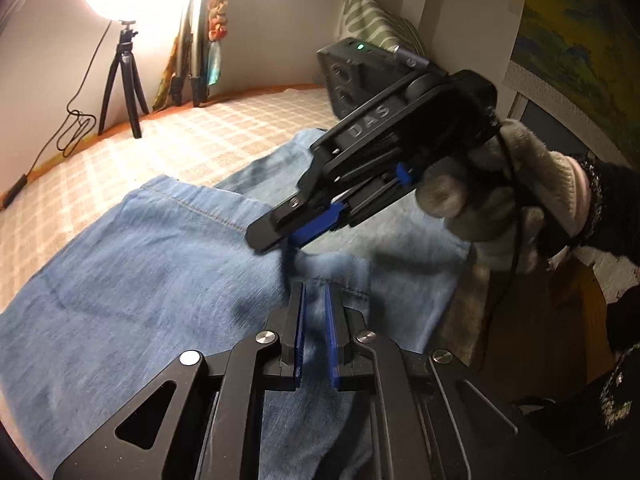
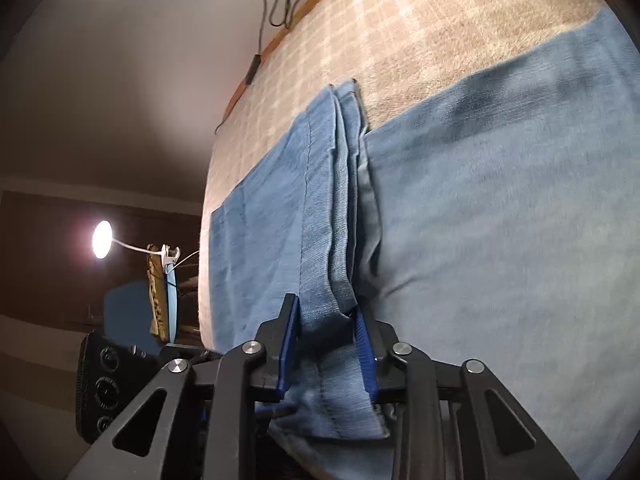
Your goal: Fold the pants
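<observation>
Light blue denim pants (image 1: 140, 280) lie spread on a checked beige bedcover (image 1: 200, 128). In the left wrist view my left gripper (image 1: 315, 292) sits at the bottom centre, its blue pads shut on a raised ridge of denim near a stitched hem. Just beyond it, a gloved hand (image 1: 500, 192) holds my right gripper (image 1: 280, 240), which pinches the same cloth edge. Seen from the right wrist, the right gripper (image 2: 327, 316) is shut on a stack of folded hem layers of the pants (image 2: 500, 220), and the hem runs away from the pads across the bed.
A ring light on a small tripod (image 1: 122, 80) stands at the far edge of the bed, with a cable (image 1: 72, 124) trailing beside it. A striped pillow (image 1: 372, 20) leans at the back right. A desk lamp (image 2: 102, 239) and a blue chair (image 2: 128, 308) stand beyond the bed edge.
</observation>
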